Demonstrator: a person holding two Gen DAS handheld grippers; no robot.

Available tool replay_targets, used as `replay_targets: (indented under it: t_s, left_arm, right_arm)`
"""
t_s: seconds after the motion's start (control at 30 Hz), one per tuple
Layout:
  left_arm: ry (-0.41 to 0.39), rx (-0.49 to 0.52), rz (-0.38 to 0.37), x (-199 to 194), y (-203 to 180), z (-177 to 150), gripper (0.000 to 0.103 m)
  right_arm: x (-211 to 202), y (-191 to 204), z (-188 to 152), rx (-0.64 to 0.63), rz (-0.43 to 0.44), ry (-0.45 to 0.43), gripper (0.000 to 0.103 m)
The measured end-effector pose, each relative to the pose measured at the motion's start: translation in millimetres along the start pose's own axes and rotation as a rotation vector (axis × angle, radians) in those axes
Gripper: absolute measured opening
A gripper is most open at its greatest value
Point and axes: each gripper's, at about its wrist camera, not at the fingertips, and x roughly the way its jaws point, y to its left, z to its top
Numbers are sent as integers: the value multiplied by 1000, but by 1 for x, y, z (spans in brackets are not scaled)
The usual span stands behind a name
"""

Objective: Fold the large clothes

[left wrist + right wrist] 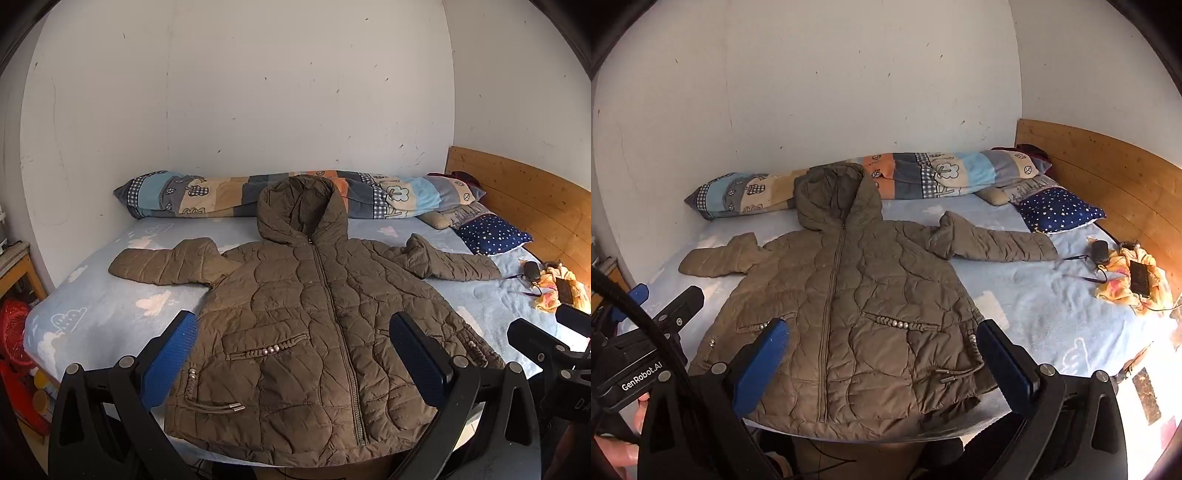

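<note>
Currently, at the left edge of the bed [92, 306], a red object [14, 332] sits beside the mattress, off the bedding; what it is cannot be told. Left gripper [295, 365] hovers over the near edge, blue pads [170, 354] wide apart, nothing between them. Quilted olive-brown hooded jacket [306, 321] lies flat, front up and zipped, in the middle of the bed; hem at the near edge, hood [301, 206] toward the far edge and resting against a rolled patchwork quilt [192, 195] along the wall. Both sleeves spread outward, left sleeve [162, 266] toward the left edge, right sleeve [997, 243] toward the headboard side. Right gripper [882, 365] also hovers above the hem, fingers [1004, 362] spread, gripping nothing. Toward the right edge: a navy star-print pillow [1060, 210] near the wooden headboard [1108, 166], then a yellow cloth [1126, 288] with a dark flat device [1139, 282] on it.
</note>
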Motion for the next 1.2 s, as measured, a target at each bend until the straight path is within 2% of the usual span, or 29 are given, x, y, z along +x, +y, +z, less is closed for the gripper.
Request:
replay_targets:
  t_s: [0.07, 0.13, 0.23, 0.37, 0.53, 0.87, 0.9, 1.2]
  left_arm:
    - [18, -14, -4, 6, 2, -2, 103]
    - [-1, -19, -13, 8, 9, -10, 103]
    - [44, -19, -11, 20, 11, -10, 103]
    - [61, -19, -3, 30, 13, -17, 103]
    - [151, -53, 3, 43, 20, -22, 103]
    - [175, -70, 7, 57, 21, -27, 103]
    - [182, -38, 16, 60, 21, -31, 103]
    - [192, -13, 23, 70, 16, -38, 103]
  right_arm:
    - [4, 3, 2, -1, -9, 16, 103]
    - [7, 3, 2, -5, -14, 32, 103]
    - [16, 4, 2, -10, -20, 59, 103]
    - [29, 3, -2, -15, -12, 95, 103]
    - [46, 6, -8, -18, -12, 128, 103]
    - [68, 4, -11, -11, -3, 174, 103]
    - [71, 3, -12, -11, -2, 176, 103]
    - [84, -3, -18, 5, 4, 202, 103]
